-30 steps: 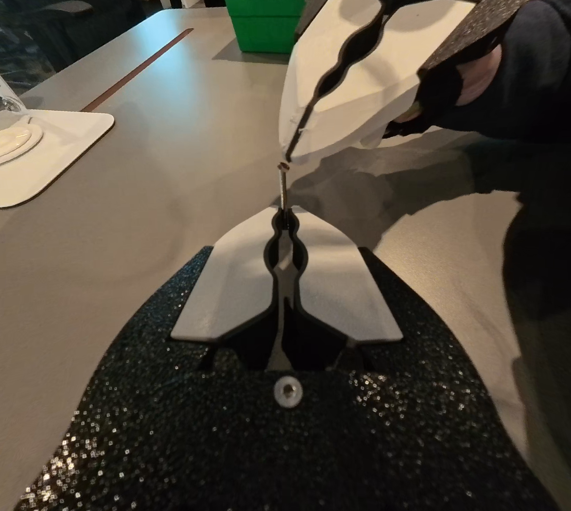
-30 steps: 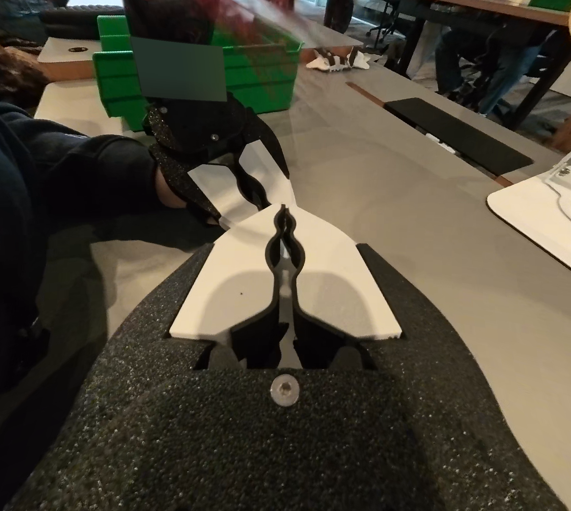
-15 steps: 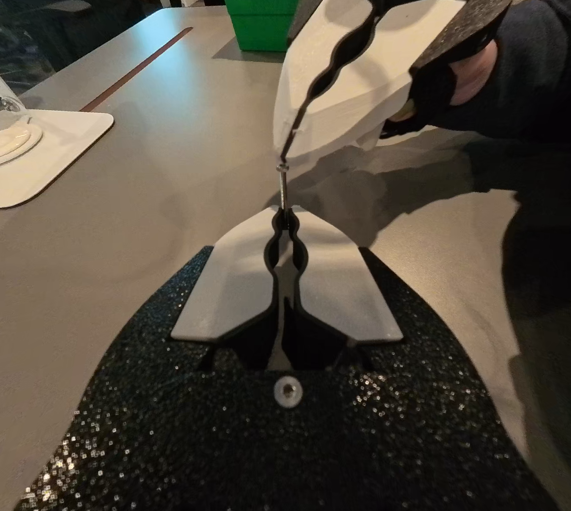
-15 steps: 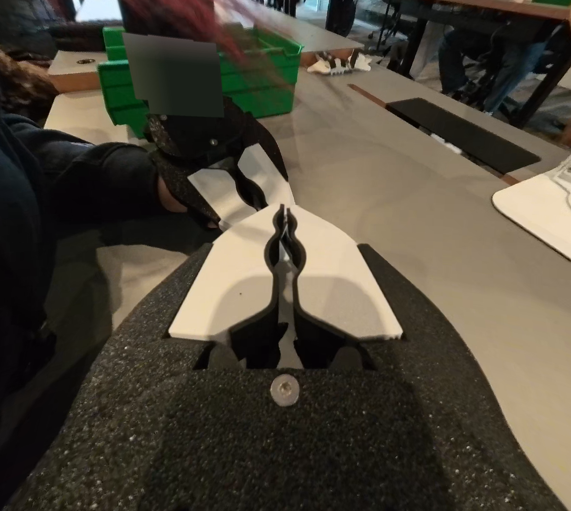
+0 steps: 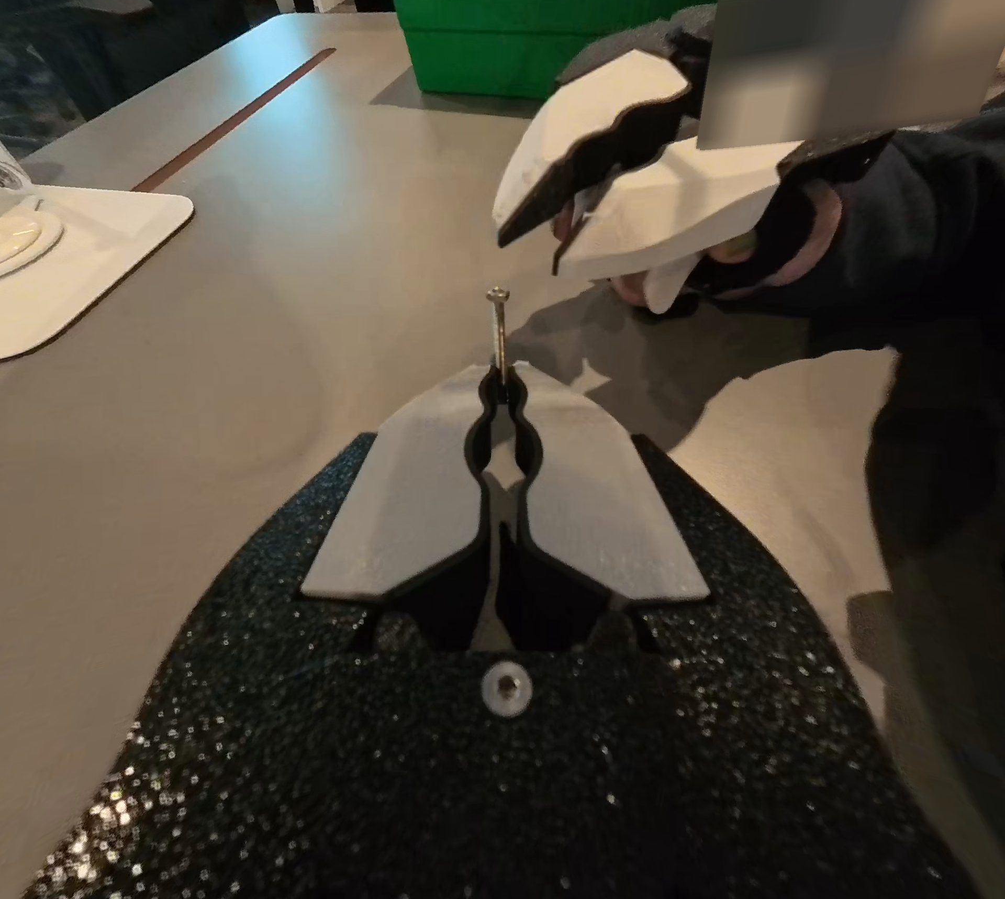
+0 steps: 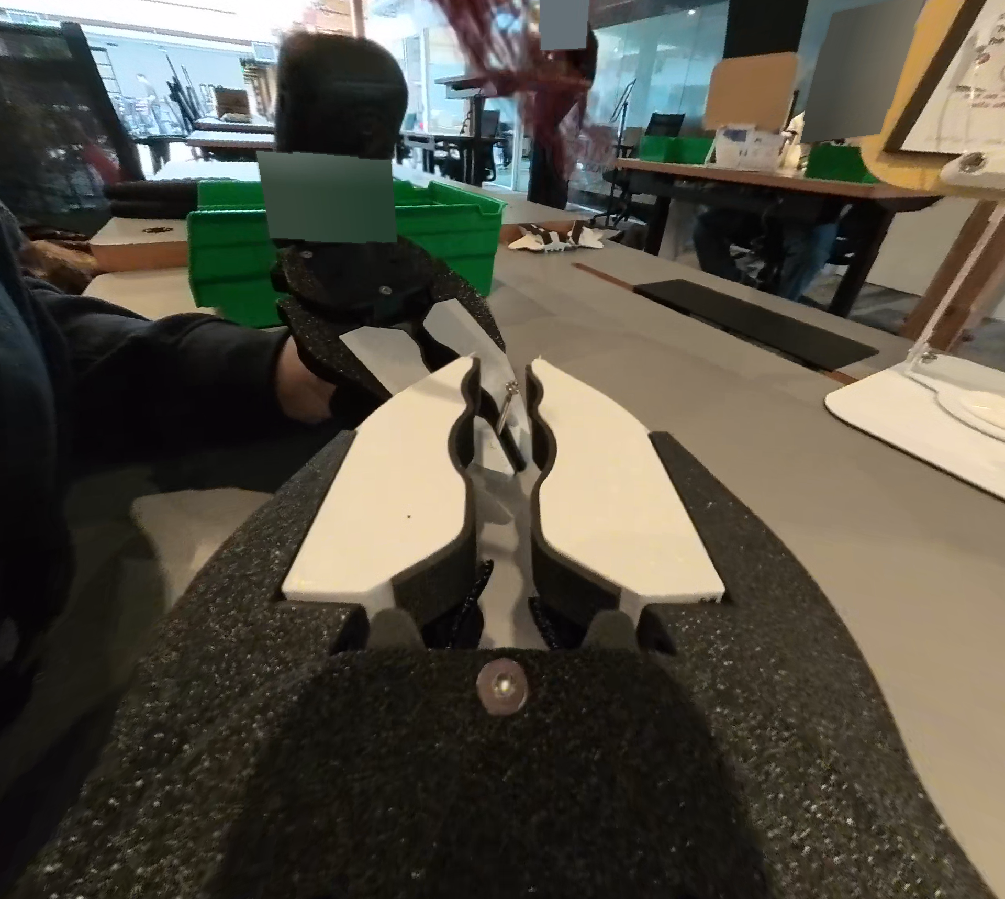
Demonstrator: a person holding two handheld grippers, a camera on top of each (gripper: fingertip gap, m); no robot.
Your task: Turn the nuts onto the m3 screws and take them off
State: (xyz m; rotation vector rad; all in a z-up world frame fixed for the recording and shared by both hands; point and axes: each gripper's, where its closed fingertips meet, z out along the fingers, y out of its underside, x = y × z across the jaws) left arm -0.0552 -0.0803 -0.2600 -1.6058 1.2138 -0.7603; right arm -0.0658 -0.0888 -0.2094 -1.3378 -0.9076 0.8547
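At the near middle of the grey table [image 5: 217, 274], the left gripper [image 5: 503, 372] is clenched on the lower end of a thin m3 screw [image 5: 499, 329], its white fingertips [image 5: 435, 416] pressing the shank so that it stands upright, with a small nut [image 5: 497, 295] sitting at its top end. Just up and to the right, the right gripper [image 5: 530, 236] hangs apart from the screw with its jaws spread and nothing between them; seen from its own camera, the screw [image 6: 508, 408] shows in the gap between its parted fingertips [image 6: 554, 383] without touching either. A green bin [image 5: 544, 2] stands at the far side and a white mat [image 5: 81, 247] lies to the left. The step in hand looks like turning the nut on the thread, between one twist and the next. The next move probably calls for bringing the released right gripper back over the nut, closing lightly on its flats and rotating, while the left keeps the screw steady and upright.
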